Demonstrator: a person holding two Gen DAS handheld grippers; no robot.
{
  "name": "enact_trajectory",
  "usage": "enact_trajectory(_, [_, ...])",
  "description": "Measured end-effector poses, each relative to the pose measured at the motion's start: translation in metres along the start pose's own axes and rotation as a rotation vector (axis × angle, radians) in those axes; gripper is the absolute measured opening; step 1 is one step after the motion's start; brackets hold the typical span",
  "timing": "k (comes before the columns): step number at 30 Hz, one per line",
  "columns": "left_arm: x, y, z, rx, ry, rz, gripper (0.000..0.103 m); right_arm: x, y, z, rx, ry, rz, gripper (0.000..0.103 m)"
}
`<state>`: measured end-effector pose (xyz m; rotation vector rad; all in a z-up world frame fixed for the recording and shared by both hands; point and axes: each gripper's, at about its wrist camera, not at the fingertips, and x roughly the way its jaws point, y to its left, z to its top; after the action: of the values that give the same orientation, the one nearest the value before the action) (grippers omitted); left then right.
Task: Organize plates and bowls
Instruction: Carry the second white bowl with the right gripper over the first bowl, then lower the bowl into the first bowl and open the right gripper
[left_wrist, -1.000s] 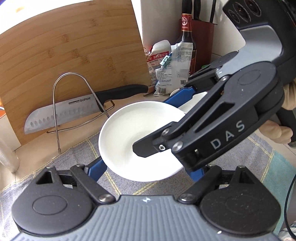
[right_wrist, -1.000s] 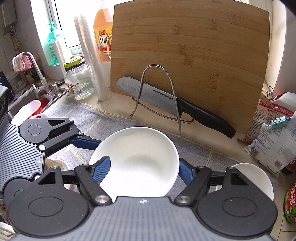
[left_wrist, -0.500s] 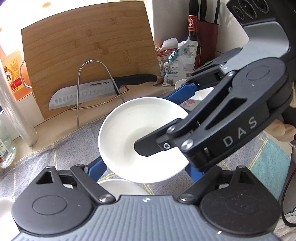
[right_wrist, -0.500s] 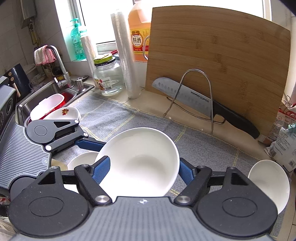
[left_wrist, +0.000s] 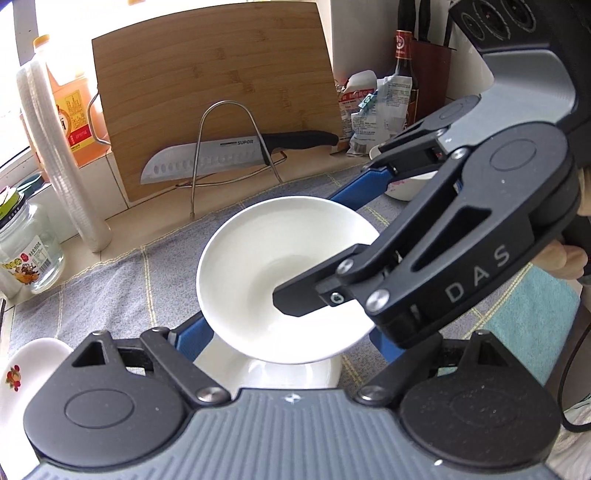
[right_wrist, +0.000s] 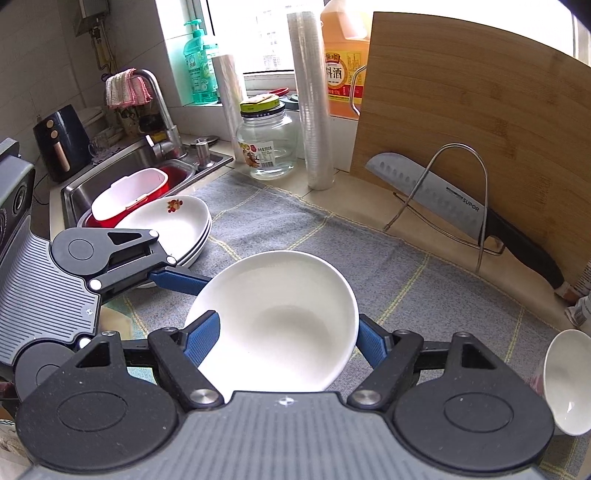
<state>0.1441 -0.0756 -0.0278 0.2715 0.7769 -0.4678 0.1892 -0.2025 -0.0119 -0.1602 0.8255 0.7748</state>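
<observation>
While the left tongs (left_wrist: 291, 336) stand wide, the right tongs (right_wrist: 288, 339) clasp the white bowl (right_wrist: 273, 317).

This is a home kitchen. In the right wrist view a steel sink (right_wrist: 110, 177) with a tap (right_wrist: 159, 99) sits at the left edge, a cloth (right_wrist: 127, 88) draped over the tap, and a green soap bottle (right_wrist: 199, 66) stands on the windowsill at upper centre. A bamboo cutting board (right_wrist: 461, 122) leans at the right with a kitchen knife (right_wrist: 443, 199) in a wire rack (right_wrist: 458, 192) before it. A glass jar (right_wrist: 267, 144) and a bottle of cooking wine (right_wrist: 341, 77) stand nearby. In the left wrist view a knife block (left_wrist: 430, 70) shows at upper right.
</observation>
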Motion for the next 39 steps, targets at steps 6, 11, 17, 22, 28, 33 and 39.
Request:
enact_trajectory(6, [-0.005, 0.006, -0.008, -0.015, 0.016, 0.011, 0.09, 0.009, 0.012, 0.0, -0.01, 0.014, 0.014, 0.083])
enact_trajectory(11, [-0.005, 0.011, -0.015, -0.029, 0.036, 0.013, 0.09, 0.019, 0.019, -0.002, -0.014, 0.032, 0.023, 0.083])
enact_trajectory(17, [0.0, 0.016, -0.02, -0.033, 0.057, 0.017, 0.09, 0.032, 0.021, -0.005, -0.009, 0.055, 0.034, 0.083])
enact_trajectory(22, [0.005, 0.018, -0.022, -0.032, 0.074, 0.018, 0.09, 0.039, 0.021, -0.005, -0.006, 0.067, 0.038, 0.083])
enact_trajectory(28, [0.005, 0.02, -0.023, -0.032, 0.081, 0.009, 0.09, 0.047, 0.022, -0.006, -0.007, 0.083, 0.034, 0.083])
enact_trajectory(33, [0.007, 0.022, -0.022, -0.037, 0.082, 0.005, 0.092, 0.05, 0.019, -0.007, 0.001, 0.086, 0.039, 0.083])
enact_trajectory(39, [0.009, 0.025, -0.022, -0.042, 0.085, -0.004, 0.093, 0.051, 0.016, -0.009, 0.017, 0.086, 0.045, 0.083])
